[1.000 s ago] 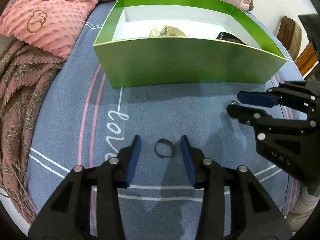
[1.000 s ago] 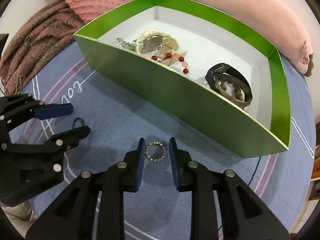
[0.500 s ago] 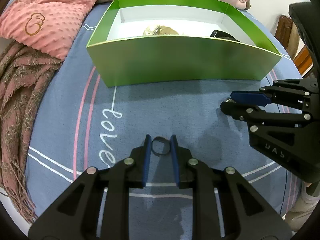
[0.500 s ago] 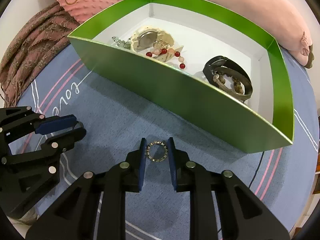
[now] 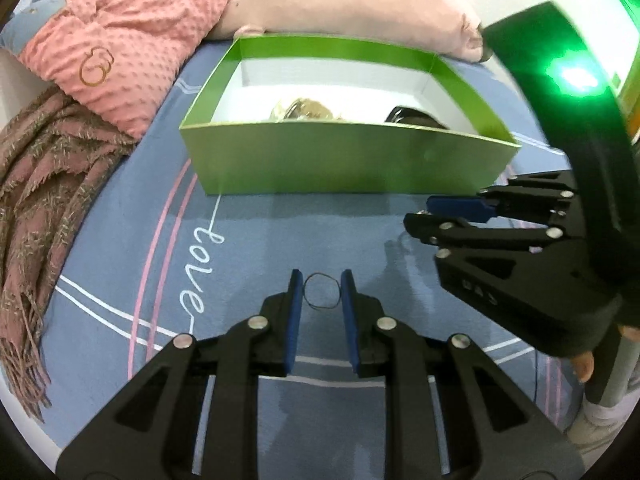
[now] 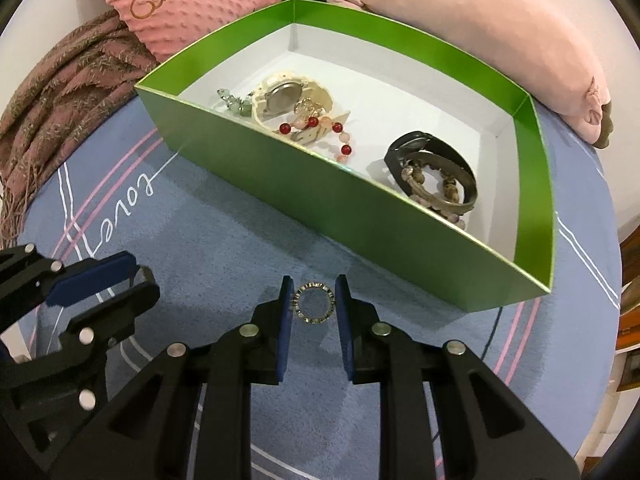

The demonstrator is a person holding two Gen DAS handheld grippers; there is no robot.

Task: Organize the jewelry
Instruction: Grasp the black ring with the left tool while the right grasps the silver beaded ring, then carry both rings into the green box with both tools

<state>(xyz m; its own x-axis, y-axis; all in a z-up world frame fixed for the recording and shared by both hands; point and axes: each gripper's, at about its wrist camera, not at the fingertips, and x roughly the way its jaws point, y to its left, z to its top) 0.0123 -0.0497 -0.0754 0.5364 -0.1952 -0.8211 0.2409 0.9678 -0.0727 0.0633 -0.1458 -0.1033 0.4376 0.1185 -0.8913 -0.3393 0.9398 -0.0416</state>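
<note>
A thin dark ring [image 5: 321, 274] is pinched between the blue pads of my left gripper [image 5: 321, 292], just above the blue bedspread. My right gripper [image 6: 313, 298] is shut on a studded silver ring [image 6: 314, 285], held flat between its pads. Behind both stands a green box [image 6: 320, 192] with a white floor. In it lie a cream watch [image 6: 284, 98], a red bead bracelet [image 6: 320, 128] and a dark bangle [image 6: 436, 164]. The right gripper [image 5: 436, 216] shows at the right of the left wrist view. The left gripper [image 6: 136, 280] shows at the lower left of the right wrist view.
The blue bedspread [image 5: 248, 240] carries pink and white lines and the word "love". A pink dotted blanket [image 5: 120, 52] and a brown fringed scarf [image 5: 36, 200] lie at the left. A long pink pillow [image 6: 460, 32] lies behind the box. A person's fingertip [image 5: 584, 364] shows under the right gripper.
My left gripper's jaws closed from wide apart onto the dark ring and rose with it, tilting up toward the box. The right gripper narrowed slightly onto the studded ring and stayed in place.
</note>
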